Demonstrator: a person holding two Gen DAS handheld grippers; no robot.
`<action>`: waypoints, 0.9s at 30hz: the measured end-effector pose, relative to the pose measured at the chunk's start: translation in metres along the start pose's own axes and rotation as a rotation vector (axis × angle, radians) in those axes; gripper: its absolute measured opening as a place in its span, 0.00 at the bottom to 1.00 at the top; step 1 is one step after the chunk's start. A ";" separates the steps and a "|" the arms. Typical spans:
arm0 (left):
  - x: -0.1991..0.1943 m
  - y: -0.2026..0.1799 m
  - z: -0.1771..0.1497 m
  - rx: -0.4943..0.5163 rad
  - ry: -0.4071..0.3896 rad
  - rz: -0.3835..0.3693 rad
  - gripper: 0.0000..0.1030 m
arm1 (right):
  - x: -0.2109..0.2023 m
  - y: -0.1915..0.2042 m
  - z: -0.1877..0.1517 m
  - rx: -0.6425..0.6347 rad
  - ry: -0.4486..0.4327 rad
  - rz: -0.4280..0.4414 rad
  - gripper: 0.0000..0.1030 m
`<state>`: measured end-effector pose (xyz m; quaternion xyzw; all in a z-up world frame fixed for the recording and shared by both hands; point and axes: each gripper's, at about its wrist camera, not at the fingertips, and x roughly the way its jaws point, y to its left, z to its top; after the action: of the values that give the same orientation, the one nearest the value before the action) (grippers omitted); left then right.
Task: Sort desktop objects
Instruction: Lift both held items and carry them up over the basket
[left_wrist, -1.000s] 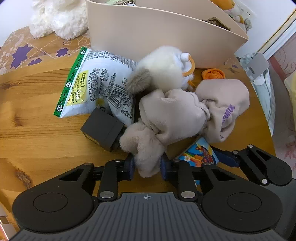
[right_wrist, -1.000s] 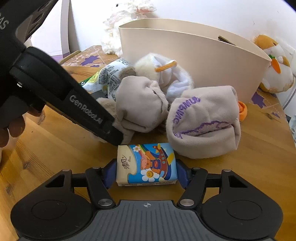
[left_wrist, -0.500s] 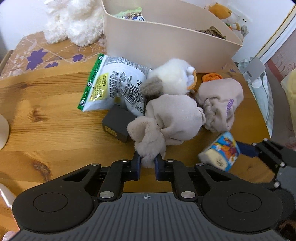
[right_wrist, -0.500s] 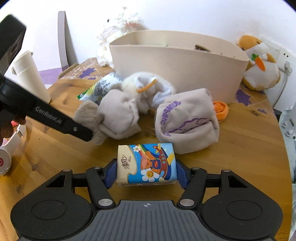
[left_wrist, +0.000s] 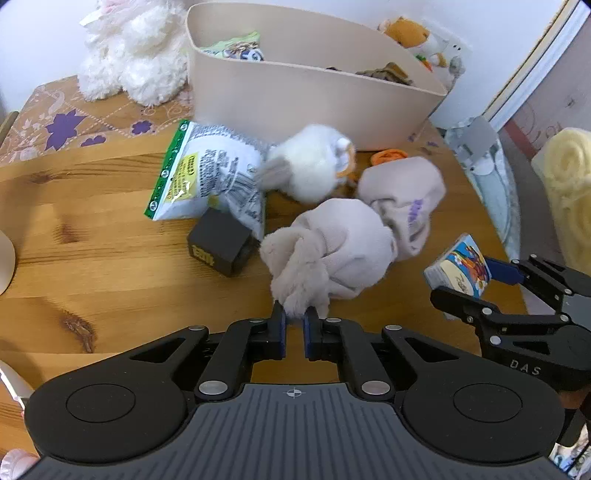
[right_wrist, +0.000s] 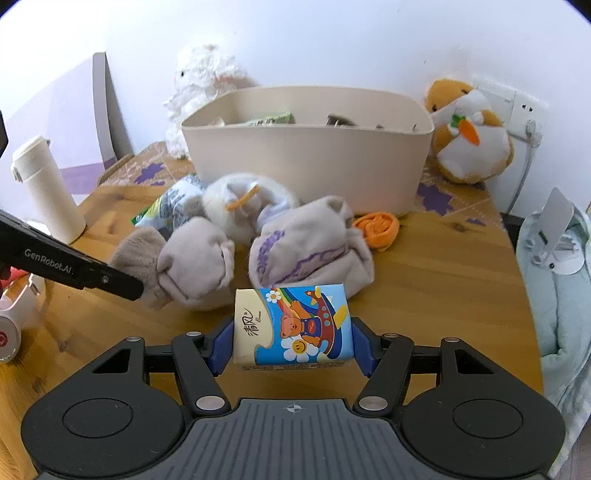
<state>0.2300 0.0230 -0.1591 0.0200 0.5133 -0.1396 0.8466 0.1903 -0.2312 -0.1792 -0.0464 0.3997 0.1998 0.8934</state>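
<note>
The left gripper (left_wrist: 294, 323) points steeply down at the worktop (left_wrist: 110, 280), its fingers (left_wrist: 277, 325) drawn together and clamped on the fluffy near end of a beige sock bundle (left_wrist: 332, 251). They have just been closing, with that tuft between them. The bundle runs from the fingertips away to the right, its far part rounded and resting on the wood.

The right gripper (right_wrist: 291, 345) tilts less steeply down. Its fingers (right_wrist: 364, 350) stand apart and press on both short ends of a tissue pack (right_wrist: 293, 325), which sits square between the blue pads, printed face up, clear of the worktop. In the left wrist view the pack (left_wrist: 460, 266) shows at the right, beside the bundle.

Just beyond the pack lies a second beige sock (right_wrist: 306, 247) with purple lettering, touching the clamped bundle. Left of the bundle sits a small black box (left_wrist: 219, 245), partly under a snack bag (left_wrist: 207, 181) with a green edge. Farther off is a white fluffy sock ball (left_wrist: 310, 166), and to its right a small orange thing (right_wrist: 378, 227), both close to the bin's near wall. The beige bin (right_wrist: 306, 158) stands at the far side, with packets and other bits inside. A white plush (right_wrist: 201, 81) sits behind its left end, an orange plush (right_wrist: 467, 136) at its right. A white bottle (right_wrist: 46, 192) stands upright far left.
</note>
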 end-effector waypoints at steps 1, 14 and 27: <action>-0.003 -0.002 0.000 0.006 -0.003 -0.004 0.07 | -0.003 -0.001 0.001 -0.002 -0.007 -0.001 0.59; -0.009 -0.003 0.001 0.029 -0.005 0.003 0.05 | -0.020 -0.013 0.019 0.012 -0.066 -0.033 0.59; 0.012 -0.008 0.011 -0.022 -0.061 0.083 0.85 | -0.011 -0.016 0.011 0.018 -0.026 -0.043 0.59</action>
<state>0.2424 0.0104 -0.1635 0.0276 0.4873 -0.0994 0.8671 0.1975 -0.2469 -0.1652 -0.0443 0.3889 0.1775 0.9030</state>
